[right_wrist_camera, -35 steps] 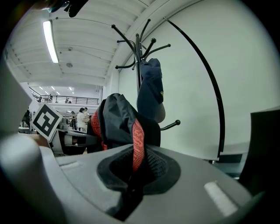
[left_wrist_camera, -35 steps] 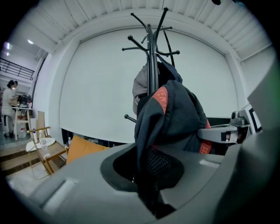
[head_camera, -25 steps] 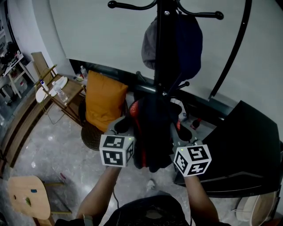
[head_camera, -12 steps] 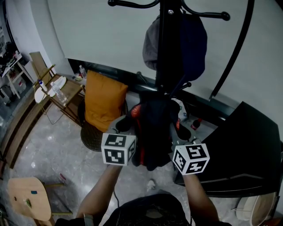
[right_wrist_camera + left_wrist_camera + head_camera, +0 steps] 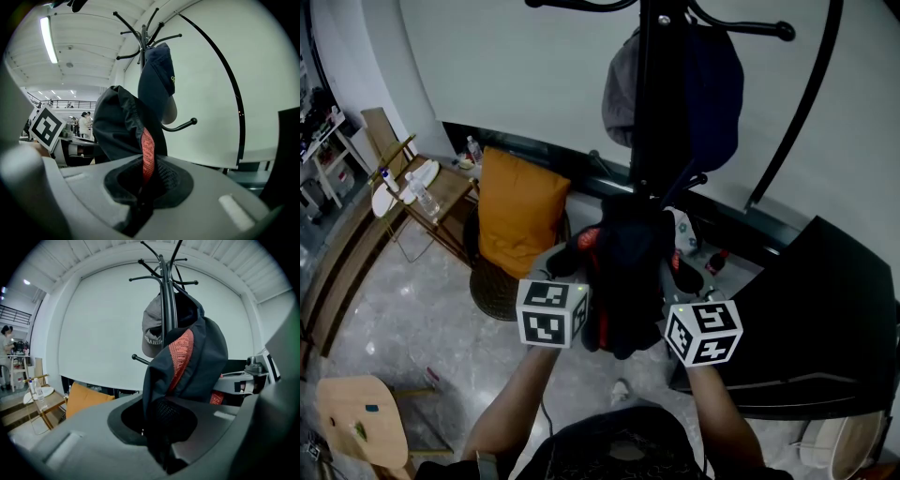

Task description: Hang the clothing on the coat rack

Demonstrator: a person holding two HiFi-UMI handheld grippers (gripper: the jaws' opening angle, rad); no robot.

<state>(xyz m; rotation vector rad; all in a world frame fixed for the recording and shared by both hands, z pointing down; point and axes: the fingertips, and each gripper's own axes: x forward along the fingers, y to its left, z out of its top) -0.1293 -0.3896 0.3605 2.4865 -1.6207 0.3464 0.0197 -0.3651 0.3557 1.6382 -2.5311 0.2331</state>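
A dark jacket with a red inner band hangs bunched between my two grippers, right in front of the black coat rack pole. My left gripper is shut on the jacket's left side, and dark cloth fills its jaws. The right gripper is shut on the other side. There the red band runs down into the pinch. A grey cap and a navy cap hang on upper hooks. One lower hook sticks out bare beside the jacket.
An orange cushion leans on a chair to the left of the rack. A wooden side table with bottles stands further left, a pale stool at bottom left. A black desk fills the right. A thin black arc curves behind the rack.
Both grippers have edged the jacket slightly up and closer to the pole, the right one a little more. Neither grip has changed.
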